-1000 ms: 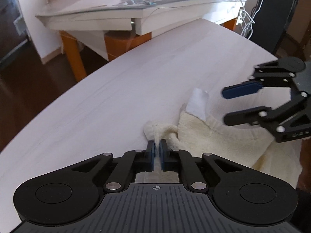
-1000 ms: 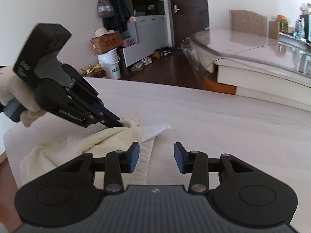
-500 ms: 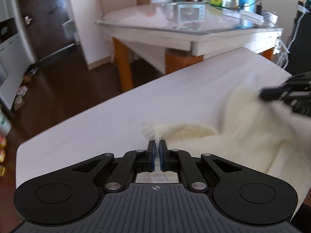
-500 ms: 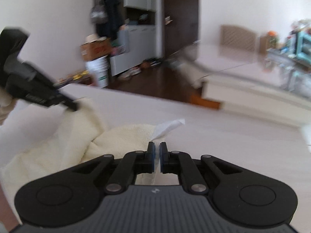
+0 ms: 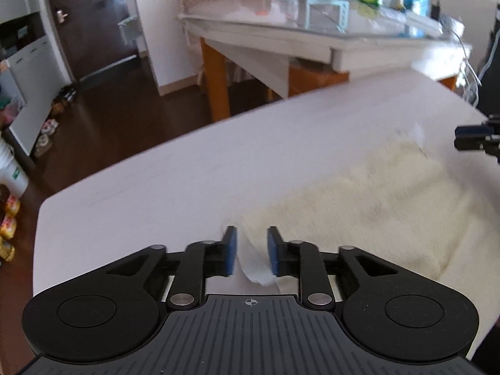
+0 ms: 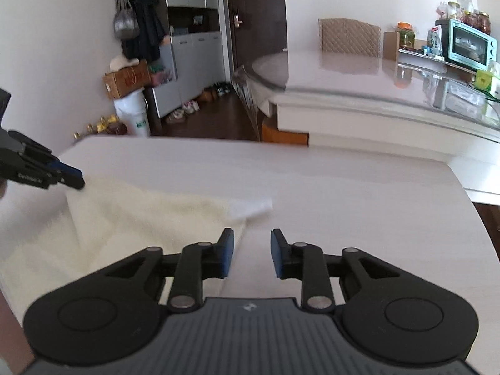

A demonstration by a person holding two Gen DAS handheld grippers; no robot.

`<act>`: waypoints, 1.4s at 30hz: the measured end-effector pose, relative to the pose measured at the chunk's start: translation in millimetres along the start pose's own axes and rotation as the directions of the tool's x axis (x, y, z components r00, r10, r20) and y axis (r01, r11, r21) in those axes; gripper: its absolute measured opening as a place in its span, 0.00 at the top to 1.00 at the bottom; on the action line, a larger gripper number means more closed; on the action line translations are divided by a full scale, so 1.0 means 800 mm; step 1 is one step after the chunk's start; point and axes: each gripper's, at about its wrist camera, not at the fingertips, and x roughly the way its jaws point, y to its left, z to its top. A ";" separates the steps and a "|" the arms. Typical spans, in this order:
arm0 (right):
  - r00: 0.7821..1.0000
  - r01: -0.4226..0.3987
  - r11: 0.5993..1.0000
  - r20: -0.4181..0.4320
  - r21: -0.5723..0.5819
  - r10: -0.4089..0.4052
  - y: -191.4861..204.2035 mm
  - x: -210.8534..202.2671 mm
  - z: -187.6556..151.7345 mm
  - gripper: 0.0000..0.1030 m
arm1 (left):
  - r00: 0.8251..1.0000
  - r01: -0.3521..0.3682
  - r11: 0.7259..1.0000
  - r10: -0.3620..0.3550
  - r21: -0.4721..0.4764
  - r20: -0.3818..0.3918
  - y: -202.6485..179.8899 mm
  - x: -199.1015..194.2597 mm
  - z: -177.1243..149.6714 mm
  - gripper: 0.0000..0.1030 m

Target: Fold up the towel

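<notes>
- Since a second ago the towel has gone from a bunched heap to a spread sheet on the surface.
- My left gripper is opening; a towel corner lies loose between its fingers, unpinched, I judge to let it settle.
- My right gripper is opening too, nothing between its fingers, the towel's edge just beside them.
- The corners lie well apart, ready for folding.

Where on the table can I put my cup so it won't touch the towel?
The table is bare beyond the towel to its far edge, and right of its white tag. It is crowded at the near-left side, where towel and both grippers sit.
</notes>
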 end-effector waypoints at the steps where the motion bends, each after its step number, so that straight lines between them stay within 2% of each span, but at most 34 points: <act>1: 1.000 -0.007 1.000 0.001 -0.020 0.007 -0.002 0.010 0.008 0.58 | 1.000 0.005 1.000 -0.005 -0.002 0.002 0.002 0.005 0.005 0.73; 7: 0.999 -0.018 0.997 -0.039 -0.069 0.015 0.010 0.056 0.025 0.57 | 0.999 0.019 0.999 -0.018 0.036 -0.030 -0.002 0.041 0.017 0.68; 9: 0.998 -0.017 0.996 -0.057 -0.082 0.012 0.013 0.066 0.024 0.60 | 0.999 0.018 0.999 -0.016 0.051 -0.032 -0.005 0.045 0.017 0.70; 10: 0.998 -0.010 0.996 -0.066 -0.093 0.004 0.015 0.069 0.022 0.63 | 0.999 0.023 0.998 -0.021 0.060 -0.033 -0.008 0.045 0.018 0.70; 13: 0.997 -0.002 0.993 -0.074 -0.119 -0.007 0.021 0.070 0.017 0.77 | 0.998 0.043 0.995 -0.040 0.087 -0.040 -0.014 0.042 0.016 0.83; 14: 0.997 -0.001 0.992 -0.072 -0.129 -0.008 0.022 0.068 0.015 0.90 | 0.998 0.046 0.994 -0.042 0.102 -0.042 -0.018 0.041 0.015 0.87; 17: 0.998 0.015 0.987 -0.060 -0.160 -0.025 0.022 0.067 0.013 0.90 | 0.999 0.034 0.990 -0.031 0.135 -0.030 -0.025 0.042 0.014 0.89; 24: 0.999 0.032 0.985 -0.037 -0.172 -0.039 0.017 0.092 0.031 0.88 | 0.997 -0.082 0.987 0.080 0.139 0.017 -0.023 0.065 0.028 0.89; 30: 0.998 0.049 0.981 -0.031 -0.190 -0.056 0.015 0.096 0.037 0.76 | 0.995 -0.097 0.992 0.095 0.083 0.026 -0.008 0.074 0.036 0.86; 34: 0.999 0.051 0.986 -0.011 -0.161 -0.053 0.011 0.078 0.035 0.75 | 0.995 -0.094 0.994 0.093 0.047 0.032 -0.001 0.068 0.034 0.84; 37: 1.000 0.005 0.988 0.018 -0.157 -0.002 0.009 0.040 0.032 0.70 | 0.996 -0.081 0.996 0.079 0.046 0.034 -0.001 0.046 0.028 0.72; 38: 1.000 -0.012 0.986 0.021 -0.167 0.016 0.011 0.027 0.028 0.65 | 0.997 -0.071 0.996 0.069 0.054 0.032 -0.003 0.036 0.023 0.64; 39: 0.999 -0.030 0.983 0.023 -0.180 0.035 0.012 0.015 0.024 0.61 | 0.998 -0.065 0.996 0.063 0.064 0.031 -0.005 0.028 0.019 0.61; 41: 0.997 -0.064 0.976 0.023 -0.208 0.071 0.016 -0.010 0.014 0.61 | 0.999 -0.042 0.995 0.040 0.091 0.027 -0.012 0.000 0.003 0.56; 42: 0.996 -0.080 0.971 0.021 -0.224 0.087 0.019 -0.024 0.007 0.61 | 0.999 -0.027 0.995 0.025 0.096 0.023 -0.015 -0.009 -0.005 0.49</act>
